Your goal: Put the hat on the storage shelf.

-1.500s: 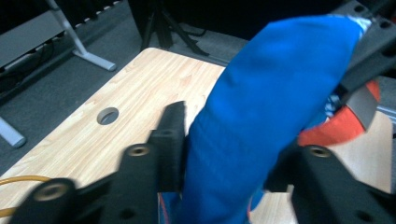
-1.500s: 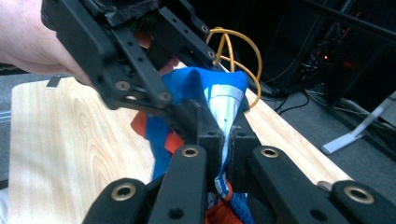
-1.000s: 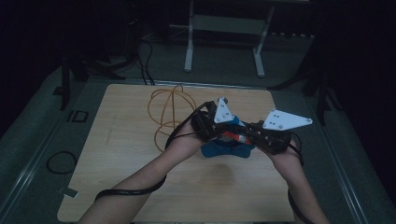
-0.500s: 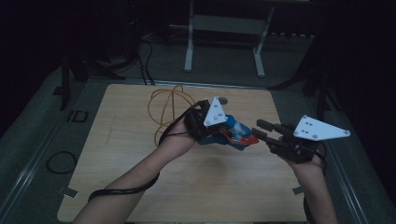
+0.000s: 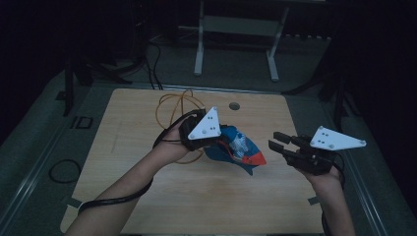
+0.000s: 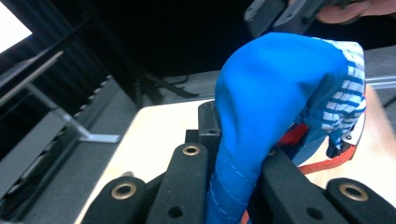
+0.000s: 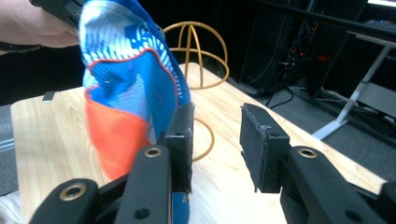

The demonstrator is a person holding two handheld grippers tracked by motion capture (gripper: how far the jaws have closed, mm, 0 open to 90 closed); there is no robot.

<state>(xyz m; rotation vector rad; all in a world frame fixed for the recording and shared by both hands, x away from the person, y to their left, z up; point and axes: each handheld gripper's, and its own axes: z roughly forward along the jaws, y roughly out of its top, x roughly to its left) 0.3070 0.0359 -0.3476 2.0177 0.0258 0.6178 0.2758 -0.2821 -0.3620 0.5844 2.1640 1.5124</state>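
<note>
The left hand-held gripper (image 5: 223,142) is clamping the blue garment (image 5: 236,147) above the surface (image 5: 147,118), while the right hand-held gripper (image 5: 278,142), having just been opening its jaws and holding nothing, should be regripping a free edge squarely.

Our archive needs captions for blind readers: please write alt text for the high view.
The left gripper holds a blue, striped and orange cloth above a wooden table; the right gripper, jaws open, points at it from close by.

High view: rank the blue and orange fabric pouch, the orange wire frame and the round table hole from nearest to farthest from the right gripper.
From the right gripper:
1. Blue and orange fabric pouch, just left, clamped in the left gripper.
2. Round table hole, farther back left.
3. Orange wire frame, farthest, back left.
</note>
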